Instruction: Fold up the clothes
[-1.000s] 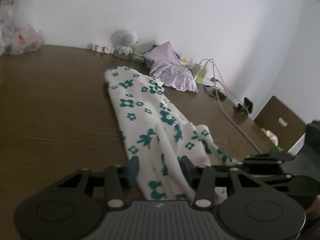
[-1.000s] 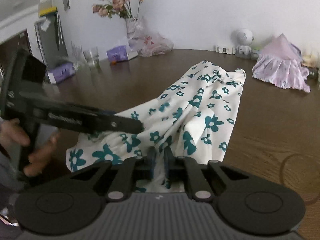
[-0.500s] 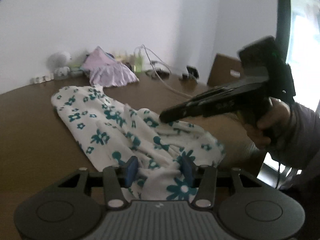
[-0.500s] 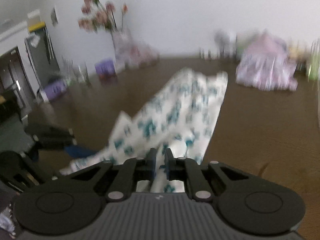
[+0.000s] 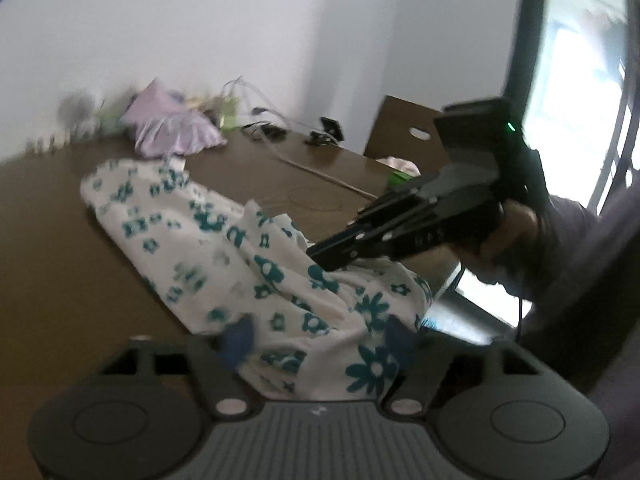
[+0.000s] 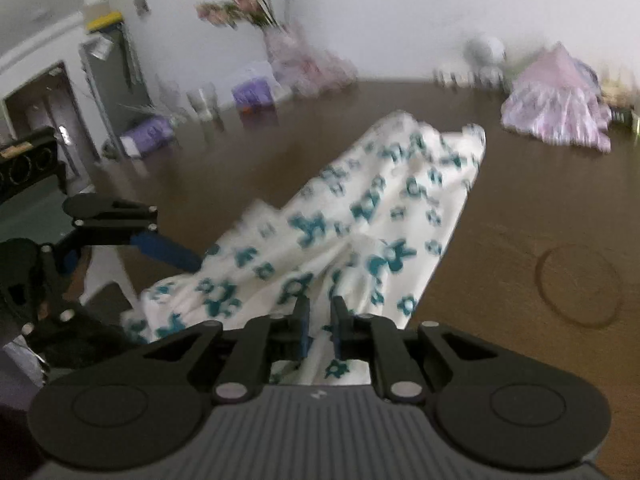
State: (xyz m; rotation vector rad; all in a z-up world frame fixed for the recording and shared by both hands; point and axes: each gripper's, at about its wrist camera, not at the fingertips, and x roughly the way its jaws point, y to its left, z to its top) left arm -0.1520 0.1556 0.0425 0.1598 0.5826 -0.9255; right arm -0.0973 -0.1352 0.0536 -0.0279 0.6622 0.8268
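White cloth printed with teal flowers (image 5: 224, 248) lies stretched across the dark wooden table (image 5: 60, 260), its far end flat on the wood and its near end bunched up and lifted at the table's edge, where I hold both grippers. From my left wrist camera I see my left gripper (image 5: 316, 338) with its blue-padded fingers spread wide, a thick fold of the cloth lying between them; the fingers stand either side of the fabric without pressing it, so I read this claw as released. My right gripper (image 6: 319, 326) has its two fingers drawn close together with a thin ridge of the cloth caught between them, so it is clenched on the fabric. In the left view the right gripper (image 5: 320, 258) reaches in from the right, its tip touching the raised fold, with a hand (image 5: 500, 236) wrapped around its handle. In the right view the left gripper's blue finger (image 6: 168, 249) points at the lower left corner of the cloth. A heap of pink-lilac clothing (image 6: 556, 100) sits well apart near the wall, a vase of pink flowers (image 6: 276, 32) stands at the far left, and a faint ring mark (image 6: 578, 284) shows on the bare wood beside the cloth. Both views are somewhat blurred.
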